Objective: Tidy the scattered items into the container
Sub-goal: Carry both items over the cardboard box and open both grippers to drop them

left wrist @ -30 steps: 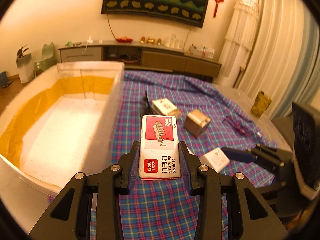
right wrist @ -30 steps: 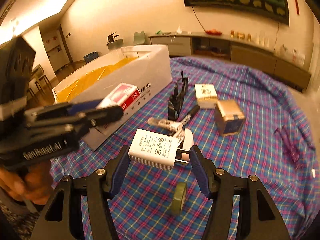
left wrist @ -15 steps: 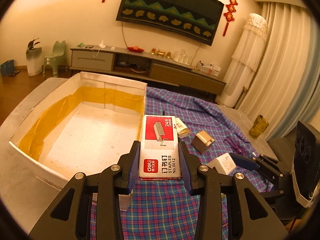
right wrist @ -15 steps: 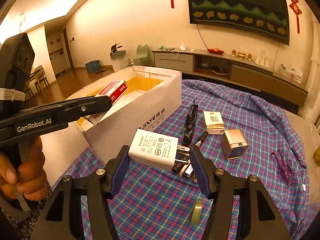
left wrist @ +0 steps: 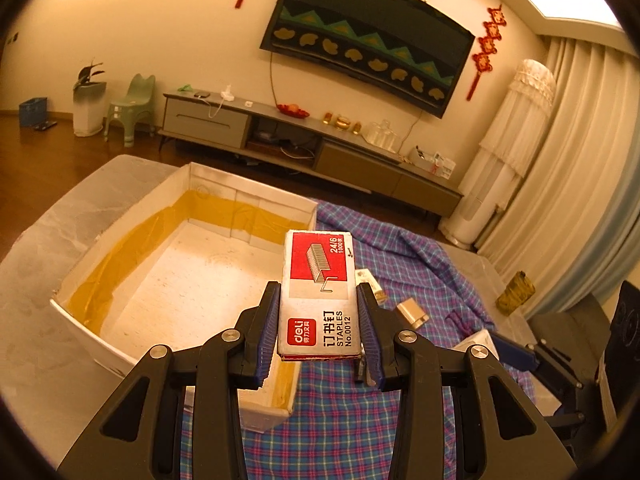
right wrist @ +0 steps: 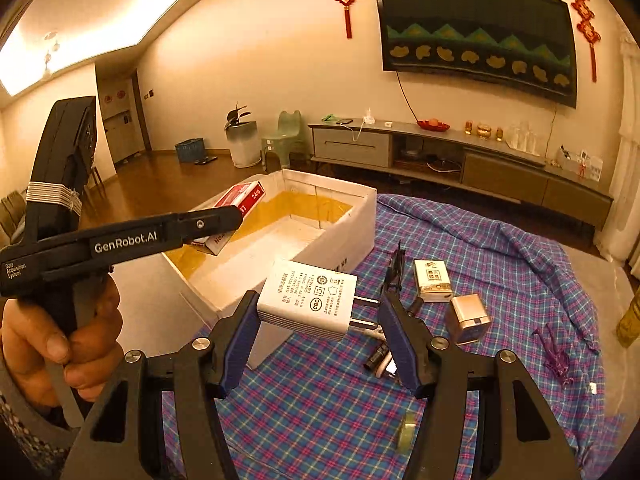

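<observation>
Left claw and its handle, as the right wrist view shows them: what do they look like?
The left claw is matte black, long and flat, printed "GenRobot.AI" in white, with a silver screw. Its black upright housing is wrapped in white cord. A bare hand grips the handle.

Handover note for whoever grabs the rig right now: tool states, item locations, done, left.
Left tool: shut on the staples box, held above the white box.
Right tool: shut on the white charger, held above the plaid cloth beside the white box.
Done: nothing visible in the white box.
Left: drop both, then collect the small carton, metallic cube, tape roll, purple clip and marker.
</observation>
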The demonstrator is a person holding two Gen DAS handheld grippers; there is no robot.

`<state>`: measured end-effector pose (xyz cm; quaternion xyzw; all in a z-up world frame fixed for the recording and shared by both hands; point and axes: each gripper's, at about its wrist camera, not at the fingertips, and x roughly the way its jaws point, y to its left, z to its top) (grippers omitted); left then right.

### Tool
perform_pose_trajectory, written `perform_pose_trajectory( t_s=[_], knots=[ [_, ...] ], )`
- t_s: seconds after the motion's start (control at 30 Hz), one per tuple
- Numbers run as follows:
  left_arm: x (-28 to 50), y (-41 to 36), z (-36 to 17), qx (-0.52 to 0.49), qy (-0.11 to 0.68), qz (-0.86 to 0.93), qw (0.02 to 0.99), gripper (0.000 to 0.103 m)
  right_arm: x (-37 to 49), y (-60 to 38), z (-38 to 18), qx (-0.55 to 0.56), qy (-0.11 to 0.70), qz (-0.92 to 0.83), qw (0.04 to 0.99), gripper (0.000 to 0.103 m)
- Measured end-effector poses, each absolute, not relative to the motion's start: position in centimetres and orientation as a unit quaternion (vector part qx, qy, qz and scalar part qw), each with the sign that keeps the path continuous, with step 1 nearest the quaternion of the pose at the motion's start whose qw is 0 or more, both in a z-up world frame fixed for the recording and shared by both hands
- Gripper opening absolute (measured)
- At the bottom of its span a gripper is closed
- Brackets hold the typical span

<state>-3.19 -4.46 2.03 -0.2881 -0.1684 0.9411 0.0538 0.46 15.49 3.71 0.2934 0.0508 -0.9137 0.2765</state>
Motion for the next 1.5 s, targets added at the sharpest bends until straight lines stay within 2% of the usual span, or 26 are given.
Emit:
perform_pose_trajectory(
  t_s=[0.3, 0.47, 0.77, 1.17, 1.5],
  knots=[
    [-7.0, -5.8, 6.4, -0.276, -0.192, 0.94, 0.049, 0.039, -1.5, 15.2, 6.7, 0.301, 0.035, -0.907, 0.293, 0.062],
    [-9.8, -6.0, 6.9, -0.277, -0.194, 0.939, 0.057, 0.039, -3.5, 15.6, 8.1, 0.308, 0.032, -0.905, 0.292, 0.062],
    [-14.8, -9.2, 1.4, -0.318, -0.223, 0.921, 0.035, 0.039, -8.3, 14.2, 8.5, 0.335, 0.04, -0.894, 0.296, 0.062],
    [-16.9, -15.5, -1.7, -0.343, -0.294, 0.892, -0.013, 0.039, -14.5, 7.7, 6.2, 0.36, 0.054, -0.87, 0.333, 0.062],
    [-20.1, -16.7, -4.4, -0.381, -0.347, 0.857, -0.029, 0.039, -18.8, 2.6, 3.7, 0.4, 0.096, -0.844, 0.344, 0.062]
  ],
)
